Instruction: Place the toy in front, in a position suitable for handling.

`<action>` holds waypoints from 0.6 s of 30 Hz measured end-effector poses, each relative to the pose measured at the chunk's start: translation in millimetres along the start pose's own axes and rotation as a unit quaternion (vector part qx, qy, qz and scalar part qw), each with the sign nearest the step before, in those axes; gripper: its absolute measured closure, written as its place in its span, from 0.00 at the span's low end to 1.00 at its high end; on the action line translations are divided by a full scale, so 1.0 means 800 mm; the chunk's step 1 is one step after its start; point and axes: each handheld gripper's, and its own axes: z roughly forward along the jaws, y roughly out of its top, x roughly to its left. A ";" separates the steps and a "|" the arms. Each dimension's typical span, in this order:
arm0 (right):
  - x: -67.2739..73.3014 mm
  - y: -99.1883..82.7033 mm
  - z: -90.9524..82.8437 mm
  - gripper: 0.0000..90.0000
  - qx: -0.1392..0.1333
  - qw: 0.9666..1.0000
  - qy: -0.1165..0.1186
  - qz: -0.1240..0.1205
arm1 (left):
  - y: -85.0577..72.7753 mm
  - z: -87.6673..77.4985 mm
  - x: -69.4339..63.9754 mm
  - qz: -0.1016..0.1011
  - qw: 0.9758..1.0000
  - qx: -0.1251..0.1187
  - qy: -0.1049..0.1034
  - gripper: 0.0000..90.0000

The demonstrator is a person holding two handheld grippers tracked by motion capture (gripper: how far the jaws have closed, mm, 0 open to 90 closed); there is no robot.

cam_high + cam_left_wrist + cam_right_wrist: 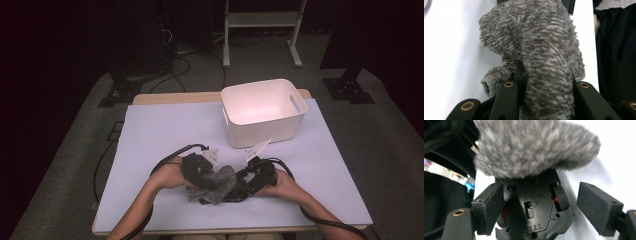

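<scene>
Here, fuzzy grey sock [544,57] – clamped in left tongs [546,85]

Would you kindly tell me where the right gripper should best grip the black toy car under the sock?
Probably across the two sides of the toy car, near the wheel, coming from its bare end. Those sides lie between the open pads of the right gripper, while the sock, clamped by the left gripper, covers the far end.

Black hand-held gripper [235,189], brass screws
</scene>
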 end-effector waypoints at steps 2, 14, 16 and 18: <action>0.002 -0.001 0.004 0.18 0.011 1.000 -0.001 0.003 | 0.000 -0.001 -0.001 0.001 1.000 -0.002 -0.002 0.75; 0.020 -0.007 0.006 0.27 0.015 0.999 -0.030 -0.011 | -0.002 -0.004 -0.008 0.001 1.000 -0.002 -0.013 0.75; 0.021 -0.010 0.005 0.31 0.010 1.000 -0.017 -0.011 | -0.001 -0.008 -0.007 -0.001 1.000 -0.005 -0.009 0.75; 0.024 -0.013 0.005 0.31 0.003 1.000 -0.023 -0.016 | 0.000 -0.011 -0.005 -0.004 1.000 -0.006 -0.003 0.75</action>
